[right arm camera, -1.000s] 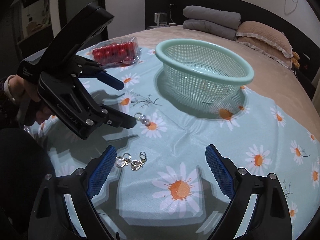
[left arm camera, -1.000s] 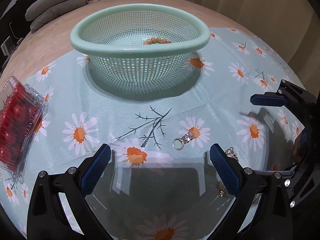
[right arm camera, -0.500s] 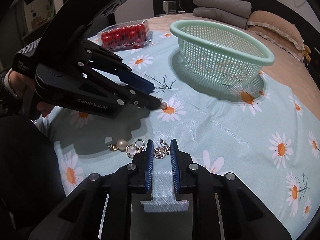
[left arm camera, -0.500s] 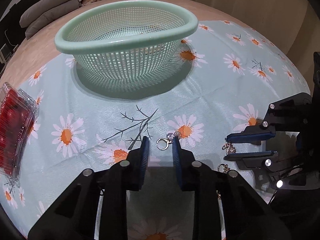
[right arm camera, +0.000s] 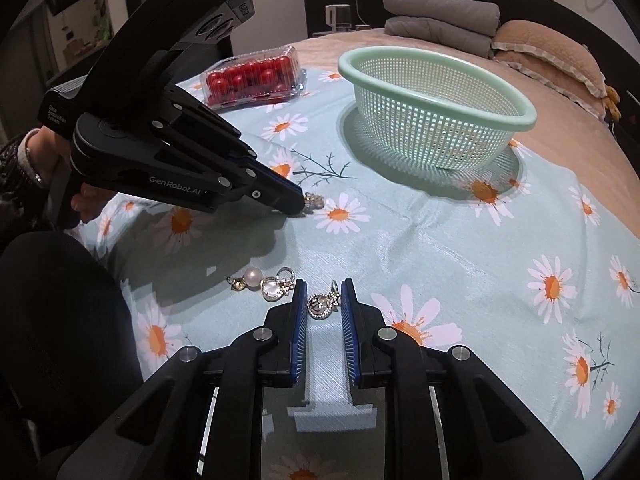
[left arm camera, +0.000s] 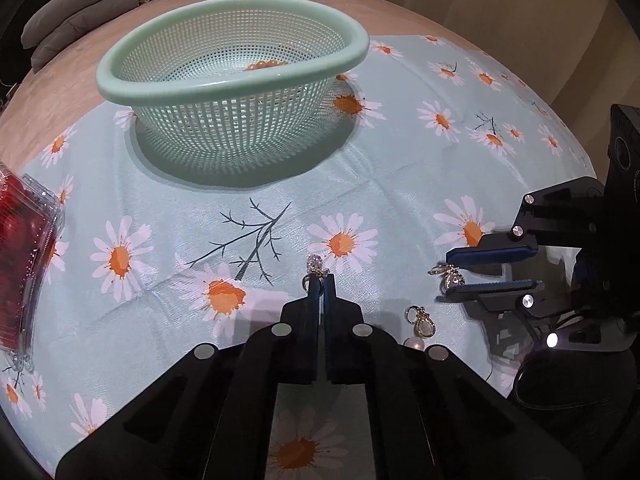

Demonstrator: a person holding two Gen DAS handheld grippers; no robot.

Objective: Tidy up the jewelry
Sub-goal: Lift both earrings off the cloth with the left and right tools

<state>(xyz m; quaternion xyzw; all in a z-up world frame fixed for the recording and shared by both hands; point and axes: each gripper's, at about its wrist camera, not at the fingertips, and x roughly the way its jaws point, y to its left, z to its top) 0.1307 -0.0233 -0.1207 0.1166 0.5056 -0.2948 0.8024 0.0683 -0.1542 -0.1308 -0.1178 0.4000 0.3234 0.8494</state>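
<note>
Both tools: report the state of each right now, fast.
Left tool: closed on the crystal earring.
Right tool: partly open around the round earring, not yet clamped.

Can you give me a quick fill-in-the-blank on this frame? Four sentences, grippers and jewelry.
The left gripper is shut on a small ____.
The right gripper has a charm between its fingers but is still ____.
The orange beads lie inside the green ____.
Beside the right gripper lies a loose earring with a white ____.

Missing words: earring; open; basket; pearl
</note>
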